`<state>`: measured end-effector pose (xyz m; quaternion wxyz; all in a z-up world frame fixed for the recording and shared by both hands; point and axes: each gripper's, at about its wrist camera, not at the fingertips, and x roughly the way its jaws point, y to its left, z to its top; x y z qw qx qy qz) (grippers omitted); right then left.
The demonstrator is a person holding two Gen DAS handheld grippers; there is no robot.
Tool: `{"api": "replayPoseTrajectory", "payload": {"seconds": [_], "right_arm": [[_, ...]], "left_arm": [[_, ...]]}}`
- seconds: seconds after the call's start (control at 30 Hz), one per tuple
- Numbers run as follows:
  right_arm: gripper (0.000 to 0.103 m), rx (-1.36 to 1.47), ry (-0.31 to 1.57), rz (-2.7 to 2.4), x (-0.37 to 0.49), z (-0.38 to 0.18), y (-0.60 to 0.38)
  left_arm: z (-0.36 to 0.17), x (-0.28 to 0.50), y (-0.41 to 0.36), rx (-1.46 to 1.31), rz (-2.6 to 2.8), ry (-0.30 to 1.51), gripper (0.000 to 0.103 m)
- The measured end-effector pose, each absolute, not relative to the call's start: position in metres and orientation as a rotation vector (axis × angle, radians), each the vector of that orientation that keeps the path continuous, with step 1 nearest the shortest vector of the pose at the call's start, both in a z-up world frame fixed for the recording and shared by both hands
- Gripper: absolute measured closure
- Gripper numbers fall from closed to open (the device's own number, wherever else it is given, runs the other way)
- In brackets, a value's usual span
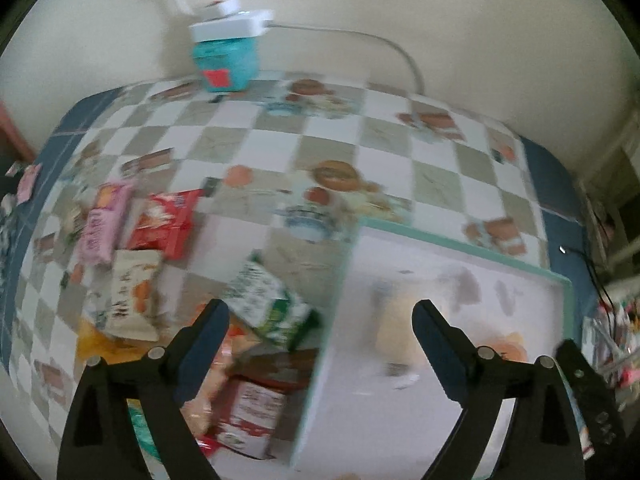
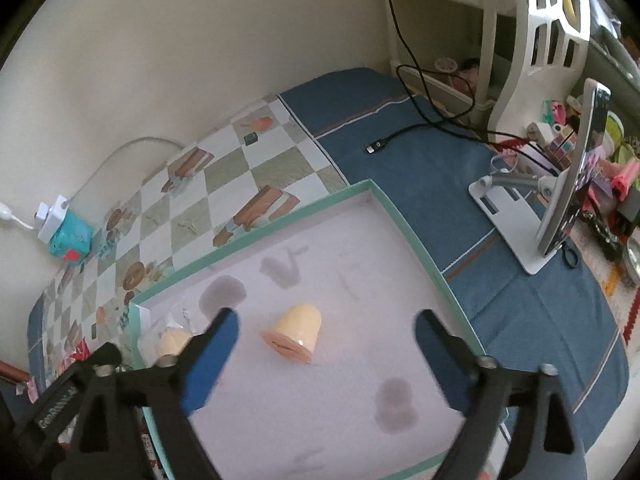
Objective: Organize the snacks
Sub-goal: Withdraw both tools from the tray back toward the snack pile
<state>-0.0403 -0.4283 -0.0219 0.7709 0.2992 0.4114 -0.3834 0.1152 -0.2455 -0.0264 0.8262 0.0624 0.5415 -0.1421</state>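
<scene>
A shallow white box with a teal rim point(image 2: 404, 216) lies on the table; it also shows in the left wrist view point(image 1: 460, 240). A cream pudding cup point(image 2: 296, 330) lies on its side inside it, and a wrapped snack point(image 2: 174, 338) sits at its left corner. My right gripper point(image 2: 326, 334) is open and empty above the box, around the cup's position. My left gripper point(image 1: 320, 328) is open and empty over the box's left wall. Left of the box lie loose snacks: a green packet point(image 1: 268, 300), a red packet point(image 1: 168, 220), a pink packet point(image 1: 102, 224), a white packet point(image 1: 132, 292) and a red-white box point(image 1: 250, 412).
A teal box with a white charger point(image 1: 224, 52) stands at the table's back by the wall. A phone on a white stand point(image 2: 560, 184) and a black cable point(image 2: 420, 128) are on the blue cloth at right. Clutter fills the far right point(image 2: 608, 152).
</scene>
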Motion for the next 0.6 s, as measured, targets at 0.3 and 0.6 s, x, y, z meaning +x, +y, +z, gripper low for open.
{"api": "replayPoseTrajectory", "payload": {"seconds": [0.3,0.6], "right_arm": [[0.000,0.586,0.892,-0.785,-0.024,-0.011,-0.411],[0.000,0.523,0.885,-0.732,-0.010,0.012,-0.379]], "left_arm": [[-0.026,0.133,-0.201,0.026,-0.208,1.163,0.009],[-0.003,0.133,-0.168,-0.011,-0.161,1.117,0.009]]}}
